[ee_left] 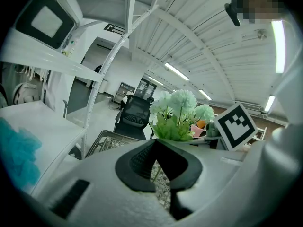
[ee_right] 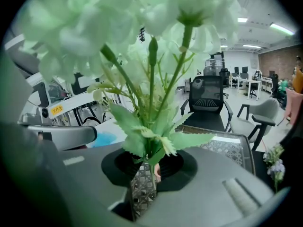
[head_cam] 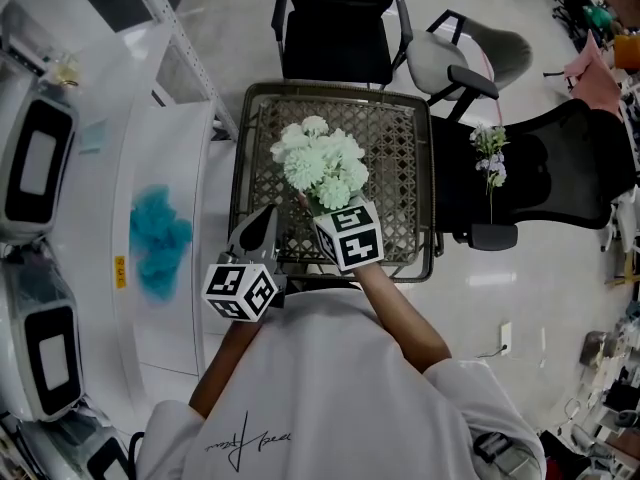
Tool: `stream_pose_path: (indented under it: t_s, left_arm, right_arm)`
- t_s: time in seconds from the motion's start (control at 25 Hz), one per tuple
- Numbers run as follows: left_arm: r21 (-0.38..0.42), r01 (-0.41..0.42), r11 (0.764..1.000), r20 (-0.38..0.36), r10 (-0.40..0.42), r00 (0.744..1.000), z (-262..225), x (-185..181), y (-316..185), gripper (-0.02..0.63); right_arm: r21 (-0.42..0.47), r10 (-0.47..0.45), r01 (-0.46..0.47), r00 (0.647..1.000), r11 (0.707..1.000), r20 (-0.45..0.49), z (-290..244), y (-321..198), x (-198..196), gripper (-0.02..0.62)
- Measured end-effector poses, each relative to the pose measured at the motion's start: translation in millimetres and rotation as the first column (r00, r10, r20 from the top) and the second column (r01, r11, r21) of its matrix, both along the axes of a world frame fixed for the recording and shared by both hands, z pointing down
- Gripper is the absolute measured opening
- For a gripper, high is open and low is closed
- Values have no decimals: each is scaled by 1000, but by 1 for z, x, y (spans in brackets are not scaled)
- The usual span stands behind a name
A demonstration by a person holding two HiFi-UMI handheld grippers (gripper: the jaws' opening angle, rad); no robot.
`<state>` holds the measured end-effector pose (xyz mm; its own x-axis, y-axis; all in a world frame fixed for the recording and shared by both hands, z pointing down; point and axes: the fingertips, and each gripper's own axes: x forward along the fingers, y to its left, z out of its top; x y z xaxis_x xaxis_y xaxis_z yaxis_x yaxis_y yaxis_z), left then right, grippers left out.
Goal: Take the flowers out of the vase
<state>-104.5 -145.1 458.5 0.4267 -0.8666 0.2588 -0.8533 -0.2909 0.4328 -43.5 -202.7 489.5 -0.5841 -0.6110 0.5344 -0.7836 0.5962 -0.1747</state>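
White-green flowers (head_cam: 322, 163) — stems clamped in right tool (ee_right: 149, 174), bunch held upright over wicker-mesh counter (head_cam: 400, 138). Left tool (ee_left: 156, 161) — jaws drawn together, nothing between, just beside right tool.

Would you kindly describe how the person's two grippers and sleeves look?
Both the left gripper and right gripper have grey moulded bodies with black pads and carry a white cube printed with black square markers. The person wears a white short-sleeved T-shirt.
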Motion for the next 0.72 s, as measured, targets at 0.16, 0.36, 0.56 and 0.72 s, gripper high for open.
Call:
stream_pose_path:
  t_s: [0.16,0.36,0.56,0.72]
  left_arm:
    - [1,-13,1000,-2,13,1000,0,6,-2,5]
    - [2,-27,1000,-2,27,1000,0,12,-2,5]
    - [-3,-34,999,-1,34,999,2,14,-2,5]
    - [-4,-34,999,0,34,999,1,16,-2,5]
  right_arm:
    - [-8,8,-8,1000,1000,0,2,4,7,72]
    - [-20,17,-17,1000,1000,0,6,11,13,72]
    - [-31,23,-22,1000,999,16,7,17,15,72]
    - [-34,25,-24,999,999,22,6,21,18,72]
